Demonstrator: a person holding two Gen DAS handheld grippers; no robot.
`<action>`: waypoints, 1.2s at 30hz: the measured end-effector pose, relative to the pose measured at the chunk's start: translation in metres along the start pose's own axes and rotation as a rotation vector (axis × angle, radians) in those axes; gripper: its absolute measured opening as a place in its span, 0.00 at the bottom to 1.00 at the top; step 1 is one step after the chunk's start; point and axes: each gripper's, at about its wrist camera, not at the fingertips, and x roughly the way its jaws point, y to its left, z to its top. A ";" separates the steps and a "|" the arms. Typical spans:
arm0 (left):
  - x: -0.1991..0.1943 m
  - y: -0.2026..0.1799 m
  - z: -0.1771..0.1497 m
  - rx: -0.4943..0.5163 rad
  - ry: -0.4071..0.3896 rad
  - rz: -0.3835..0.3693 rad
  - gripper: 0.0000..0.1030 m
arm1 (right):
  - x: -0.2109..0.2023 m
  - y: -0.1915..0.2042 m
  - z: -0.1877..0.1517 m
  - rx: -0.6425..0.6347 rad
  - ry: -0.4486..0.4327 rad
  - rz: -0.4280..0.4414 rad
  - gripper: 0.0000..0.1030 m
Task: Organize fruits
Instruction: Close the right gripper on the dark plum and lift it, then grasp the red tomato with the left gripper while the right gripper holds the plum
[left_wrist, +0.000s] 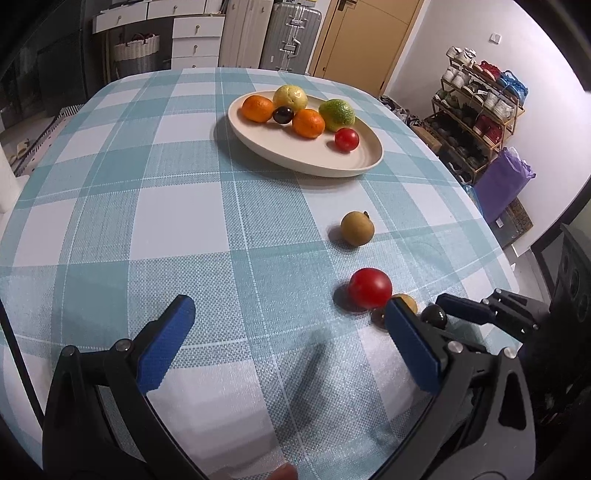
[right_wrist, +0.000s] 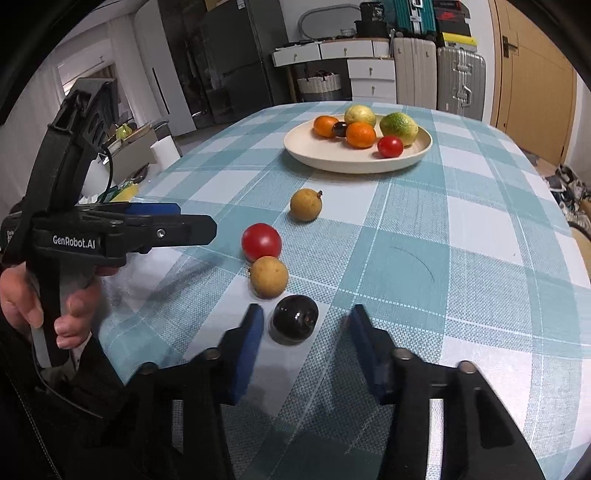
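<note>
A cream plate (left_wrist: 354, 168) (right_wrist: 332, 162) at the table's far side holds two oranges, a yellow fruit, a green fruit, a dark grape and a red tomato. Loose on the checked cloth lie a brown longan (left_wrist: 357, 228) (right_wrist: 305, 205), a red tomato (left_wrist: 370, 288) (right_wrist: 261, 242), a second longan (right_wrist: 269, 277) and a dark grape (right_wrist: 294, 319) (left_wrist: 434, 316). My right gripper (right_wrist: 304, 323) is open, its fingers either side of the dark grape without touching it. My left gripper (left_wrist: 290, 314) is open and empty, left of the loose fruit.
The table has a teal and white checked cloth (left_wrist: 184, 221). A shoe rack (left_wrist: 476, 122) and purple bag (left_wrist: 502, 184) stand right of it. Drawers, suitcases (right_wrist: 460, 79) and a basket stand behind. The person's hand (right_wrist: 22, 299) holds the left gripper.
</note>
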 end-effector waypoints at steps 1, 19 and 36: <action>0.000 0.000 0.000 0.000 0.002 -0.003 0.99 | 0.001 0.002 0.000 -0.015 0.001 -0.008 0.34; 0.015 -0.020 0.009 0.018 0.031 -0.072 0.99 | -0.005 -0.005 0.001 0.030 -0.039 0.032 0.25; 0.038 -0.036 0.027 -0.048 0.155 -0.152 0.57 | -0.013 -0.017 0.001 0.044 -0.093 0.037 0.25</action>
